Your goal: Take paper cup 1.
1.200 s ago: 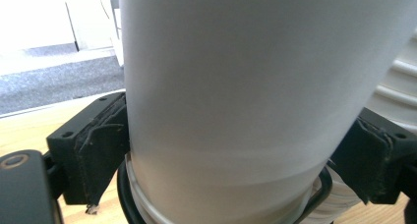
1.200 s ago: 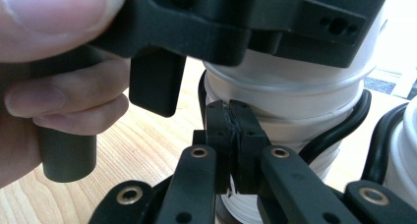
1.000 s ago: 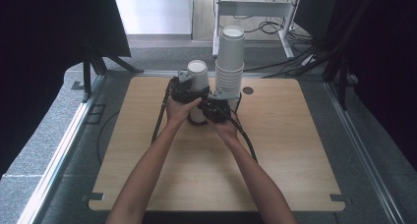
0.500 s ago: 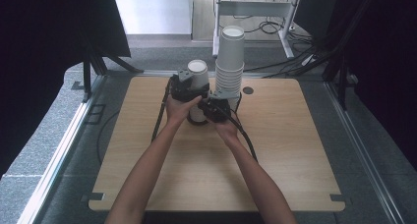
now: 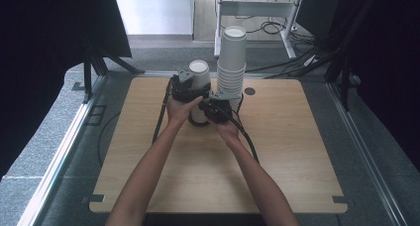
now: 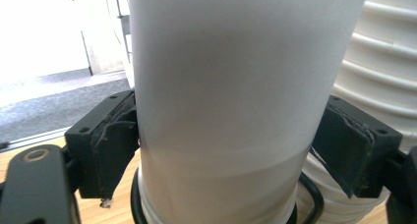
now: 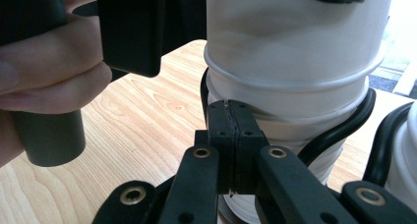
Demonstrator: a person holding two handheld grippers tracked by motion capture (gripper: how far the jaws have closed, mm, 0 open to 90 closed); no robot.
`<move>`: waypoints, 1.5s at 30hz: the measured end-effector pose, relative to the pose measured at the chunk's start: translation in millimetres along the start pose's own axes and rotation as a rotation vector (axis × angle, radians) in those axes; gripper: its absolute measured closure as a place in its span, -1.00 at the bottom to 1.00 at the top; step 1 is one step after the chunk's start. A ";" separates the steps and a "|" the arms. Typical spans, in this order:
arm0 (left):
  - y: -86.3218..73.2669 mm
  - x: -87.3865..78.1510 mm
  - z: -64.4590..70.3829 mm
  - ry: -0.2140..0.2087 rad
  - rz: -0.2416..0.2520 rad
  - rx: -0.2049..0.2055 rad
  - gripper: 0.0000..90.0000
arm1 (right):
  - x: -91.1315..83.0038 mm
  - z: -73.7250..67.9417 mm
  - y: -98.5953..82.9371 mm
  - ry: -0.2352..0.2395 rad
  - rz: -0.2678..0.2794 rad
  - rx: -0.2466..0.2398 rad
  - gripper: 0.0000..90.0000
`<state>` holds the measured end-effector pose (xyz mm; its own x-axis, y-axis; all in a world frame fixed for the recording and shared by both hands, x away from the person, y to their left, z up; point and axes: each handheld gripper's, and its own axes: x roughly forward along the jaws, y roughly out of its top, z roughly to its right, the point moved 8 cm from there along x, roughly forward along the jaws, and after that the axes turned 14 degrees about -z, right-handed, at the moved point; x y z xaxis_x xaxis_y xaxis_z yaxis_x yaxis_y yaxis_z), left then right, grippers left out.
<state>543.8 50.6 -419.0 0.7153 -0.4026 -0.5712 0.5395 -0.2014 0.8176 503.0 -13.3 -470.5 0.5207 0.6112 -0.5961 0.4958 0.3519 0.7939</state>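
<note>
The counter [image 5: 297,151] is a pale wooden board with rounded corners and visible grain, lying in a metal frame. Near its far edge there is a small dark round hole [image 5: 249,91], and notches [image 5: 96,198] cut into the near corners. Grey carpet [image 5: 47,132] surrounds it on the floor. Black curtains [image 5: 44,42] hang at the left, and more dark drapes [image 5: 391,62] close off the right side. Beyond the far edge stands a white metal stand [image 5: 257,10] with a tangle of black cables [image 5: 302,57] trailing across the floor beside it. A bright white panel [image 5: 153,10] stands behind, at the left of the stand.
</note>
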 end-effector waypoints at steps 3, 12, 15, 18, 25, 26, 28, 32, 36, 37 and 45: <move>4.0 1.2 -0.2 -0.027 -0.002 -0.021 -0.72 | -0.5 -0.1 1.0 0.001 0.004 -0.002 0.99; 18.6 1.1 1.1 0.009 0.023 -0.049 -0.64 | 0.2 -0.6 0.0 0.002 -0.002 -0.007 0.99; 18.8 0.2 0.7 -0.001 0.028 -0.045 -0.61 | -0.2 0.2 0.1 0.001 -0.002 -0.006 0.99; 20.4 -3.0 1.2 0.001 0.038 -0.031 -0.60 | -0.3 1.3 0.0 -0.001 -0.001 -0.009 0.99; 32.0 -14.8 4.1 0.013 0.077 -0.021 -0.59 | 1.0 0.6 -0.6 -0.001 -0.005 -0.006 0.99; 36.9 -19.7 5.3 0.012 0.098 -0.017 -0.59 | 1.1 0.4 -0.8 0.000 -0.006 -0.002 0.99; 41.8 -23.6 6.3 0.006 0.108 -0.013 -0.59 | 1.1 -0.2 -1.3 0.005 -0.011 0.003 0.99; 52.2 -33.1 9.1 0.005 0.130 0.008 -0.59 | 1.9 1.9 0.6 -0.009 0.008 -0.016 0.99; 63.0 -44.3 12.8 0.001 0.156 0.021 -0.59 | 1.8 2.5 0.2 -0.010 0.003 -0.024 0.99; 63.0 -44.3 12.8 0.001 0.156 0.021 -0.59 | 1.8 2.5 0.2 -0.010 0.003 -0.024 0.99; 83.9 -76.2 25.0 -0.010 0.218 0.066 -0.59 | 1.9 -0.9 -1.6 0.004 -0.013 -0.011 0.98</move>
<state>523.4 42.0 -305.0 0.8074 -0.4517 -0.3796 0.3417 -0.1666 0.9249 502.5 -12.0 -472.8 0.5113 0.6091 -0.6062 0.4952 0.3677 0.7871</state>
